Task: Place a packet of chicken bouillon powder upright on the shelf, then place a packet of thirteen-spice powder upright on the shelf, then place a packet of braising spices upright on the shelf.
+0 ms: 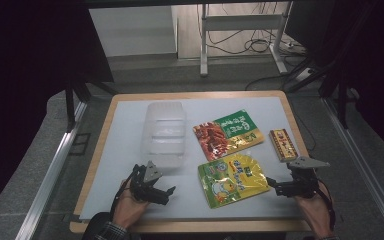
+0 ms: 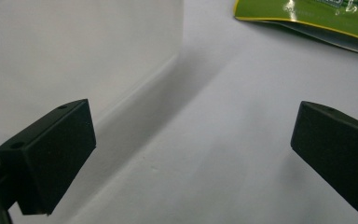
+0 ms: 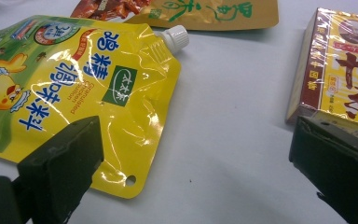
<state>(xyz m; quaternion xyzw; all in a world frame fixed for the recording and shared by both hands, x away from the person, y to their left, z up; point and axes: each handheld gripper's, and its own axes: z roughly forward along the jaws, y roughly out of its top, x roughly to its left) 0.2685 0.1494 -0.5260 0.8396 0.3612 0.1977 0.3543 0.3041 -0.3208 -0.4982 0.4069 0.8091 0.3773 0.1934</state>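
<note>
A yellow spouted pouch (image 1: 232, 179) (image 3: 74, 79) lies flat near the front of the white mat. Behind it lies a red and green snack pouch (image 1: 227, 134) (image 3: 191, 9). A small red and yellow box (image 1: 283, 145) (image 3: 340, 70) sits at the right. A clear plastic container (image 1: 163, 132) (image 2: 74, 46) stands left of the pouches. My left gripper (image 1: 169, 195) (image 2: 193, 128) hovers open in front of the container, holding nothing. My right gripper (image 1: 272, 186) (image 3: 193, 144) is open just right of the yellow pouch's corner, with the box beyond its right jaw.
The white mat (image 1: 130, 190) covers a wooden table (image 1: 95, 165) with metal rails on both sides. Beyond the far edge are a floor, a stand's legs (image 1: 205, 50) and cables. Bare mat lies at the front left and between the pouch and the box.
</note>
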